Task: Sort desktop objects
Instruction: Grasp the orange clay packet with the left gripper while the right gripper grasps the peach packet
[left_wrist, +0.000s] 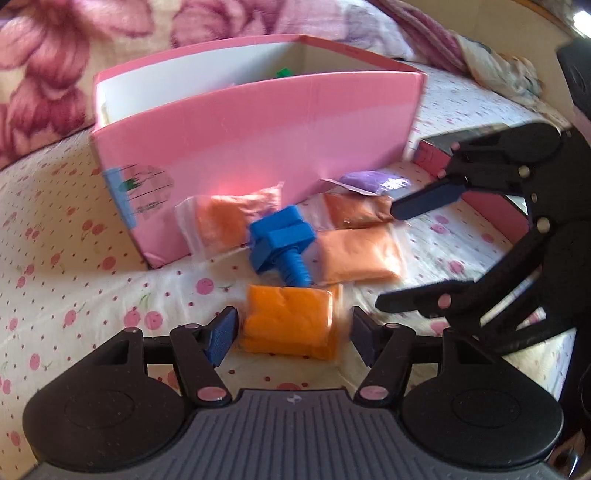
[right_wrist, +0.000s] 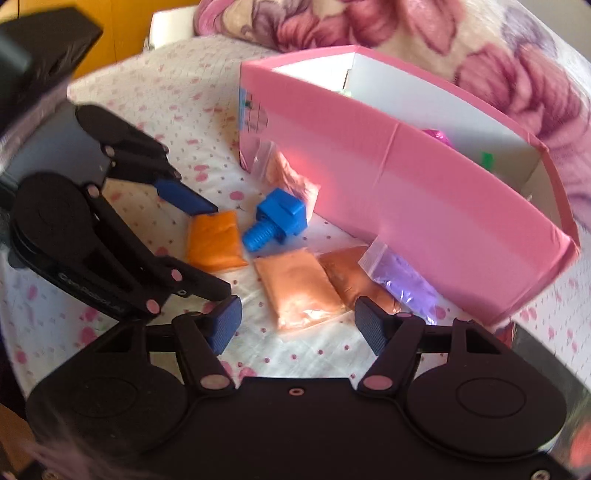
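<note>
Nearest the left wrist camera, at lower centre of its frame, the bright orange packet (left_wrist: 290, 321) lies flat on the cherry-print sheet (left_wrist: 66, 258), sitting in the gap of the left gripper (left_wrist: 291, 334), whose jaws stand wide apart on either side of it and hold nothing; the pads look close to the packet's ends but not pressing them. Above it in the frame rests the blue plastic bolt (left_wrist: 282, 247), its threaded end almost touching the packet's top edge. Around the bolt lie a pale orange packet (left_wrist: 358, 254) to the right, a darker orange packet (left_wrist: 356, 210) above that, another orange packet (left_wrist: 221, 223) leaning at the foot of the pink box (left_wrist: 258, 125), and a purple packet (left_wrist: 364, 181) near the box's right corner. In the right wrist view the right gripper (right_wrist: 297, 325) hangs at lower centre, jaws spread wide and empty, over the pale packet. I judge the risks to be these: the soft, slippery bag could squash or slide out if the jaws close only on its loose film; the bolt so near could be nudged and roll; and the two grippers, close together, could knock each other as one lifts toward the box
</note>
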